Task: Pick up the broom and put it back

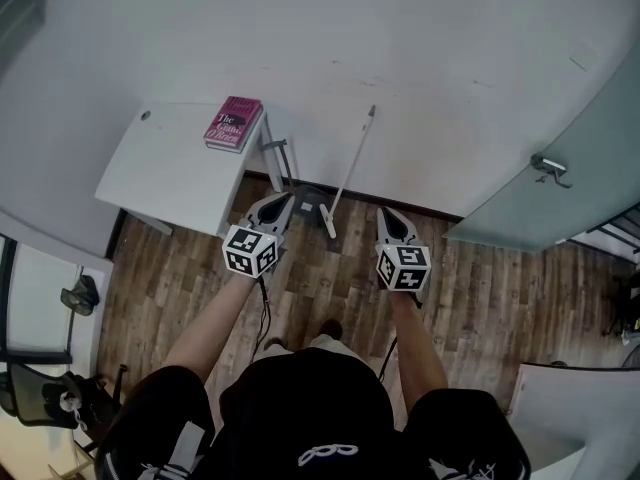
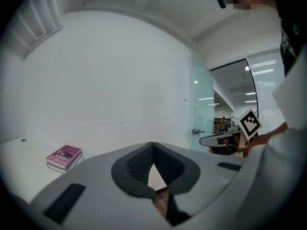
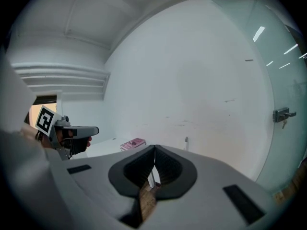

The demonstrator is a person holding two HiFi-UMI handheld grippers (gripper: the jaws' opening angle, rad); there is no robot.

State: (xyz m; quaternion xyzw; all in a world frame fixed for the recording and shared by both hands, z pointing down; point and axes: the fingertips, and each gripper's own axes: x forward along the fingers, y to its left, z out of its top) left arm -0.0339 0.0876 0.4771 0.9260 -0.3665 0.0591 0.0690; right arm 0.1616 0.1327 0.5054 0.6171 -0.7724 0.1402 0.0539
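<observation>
Leaning on the wall (image 1: 420, 58) by the table (image 1: 165, 173), broom (image 1: 352, 163) stands just ahead, between both grippers. Left gripper (image 1: 281, 203) and right gripper (image 1: 386, 216) closed tight, empty; open one wide, then clamp mid-handle squarely.

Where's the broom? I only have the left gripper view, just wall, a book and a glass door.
Observer: The broom leans on the wall, head on the floor, ahead between the left gripper and the right gripper.
Operator: Is the right one holding it?
Observer: No, its jaws are shut on nothing; the broom stands beyond them.
Operator: Anything beside the broom?
Observer: The white table stands just to its left in the head view.
</observation>
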